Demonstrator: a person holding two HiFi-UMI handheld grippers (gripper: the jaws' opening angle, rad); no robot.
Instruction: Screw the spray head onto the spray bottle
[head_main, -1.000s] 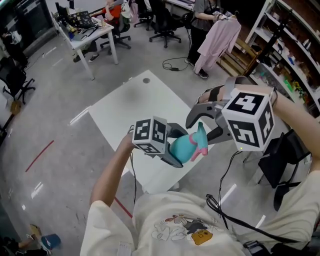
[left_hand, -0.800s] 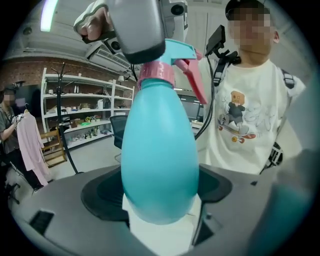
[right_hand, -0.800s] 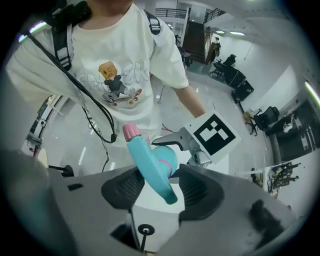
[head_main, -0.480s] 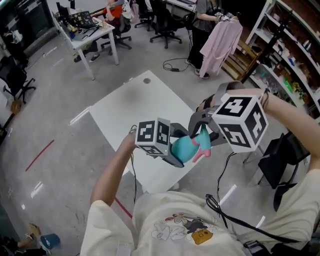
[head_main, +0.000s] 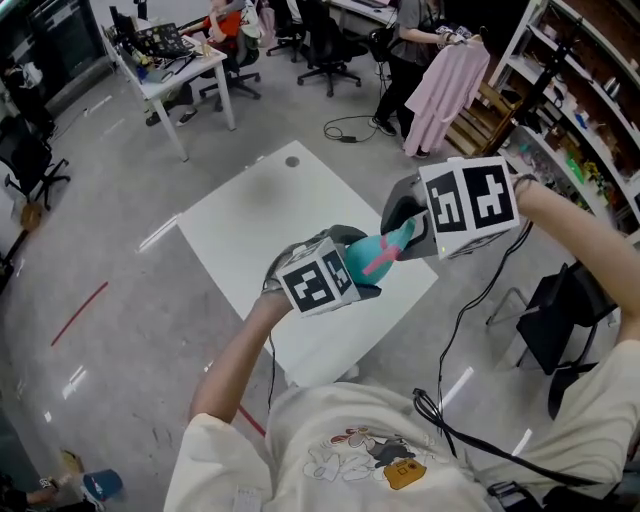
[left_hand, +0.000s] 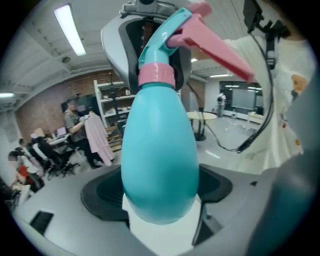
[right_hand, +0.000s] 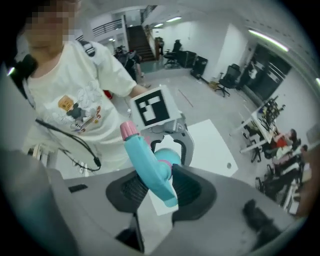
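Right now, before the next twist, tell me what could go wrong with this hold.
1. The right gripper, whose jaws have just closed on the spray head, grips its smooth slanted neck; it could slip when turned.
2. The left gripper pinches only the rounded lower end of the spray bottle; the bottle might spin along instead of tightening.
3. Both hang in the air near the edge of the white table; a dropped bottle may fall past it.
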